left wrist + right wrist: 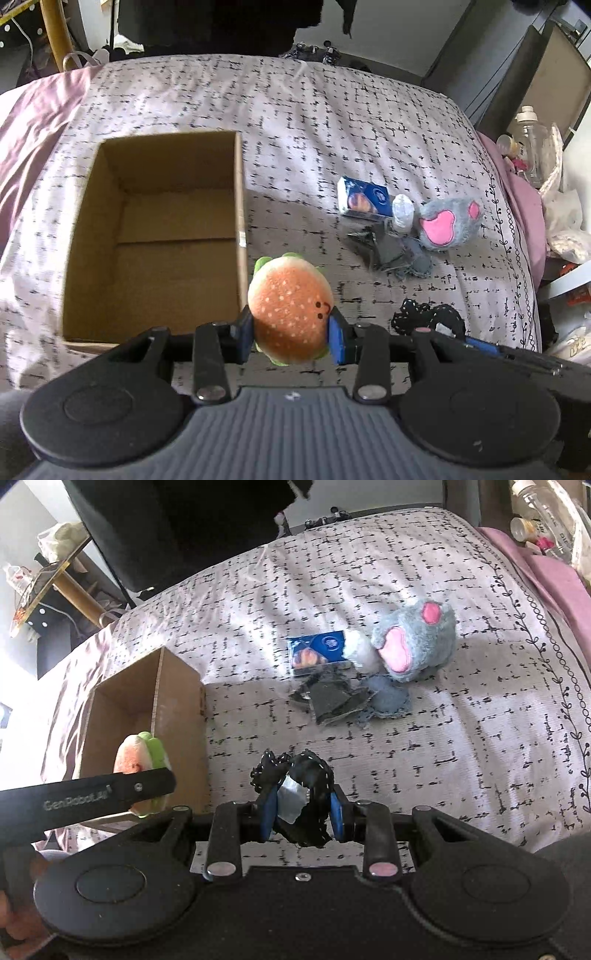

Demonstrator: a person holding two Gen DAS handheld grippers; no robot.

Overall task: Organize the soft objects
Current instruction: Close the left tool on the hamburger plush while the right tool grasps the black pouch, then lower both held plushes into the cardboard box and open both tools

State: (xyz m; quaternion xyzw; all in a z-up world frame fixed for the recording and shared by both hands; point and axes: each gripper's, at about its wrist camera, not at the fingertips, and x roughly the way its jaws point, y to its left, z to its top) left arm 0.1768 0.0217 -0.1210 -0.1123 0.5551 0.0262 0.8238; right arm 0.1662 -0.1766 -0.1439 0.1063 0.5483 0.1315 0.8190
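The left gripper (291, 332) is clamped on a round orange plush burger (290, 308) beside the open brown cardboard box's (242, 221) right wall. The right gripper (303, 812) pinches a black white-stitched fabric piece (308, 775). Mid-bed on the grey patterned bedspread (332, 122) lie a blue packet (364, 201), dark fabric scraps (384, 247) and a grey-pink plush toy (448, 223), well clear of the box.

Daylit bed (295, 110), patterned cover

On the bed (314, 122), the open brown cardboard box (162, 236) sits left of my blue snack packet (364, 199), with the grey-and-pink plush toy (448, 221) further right.
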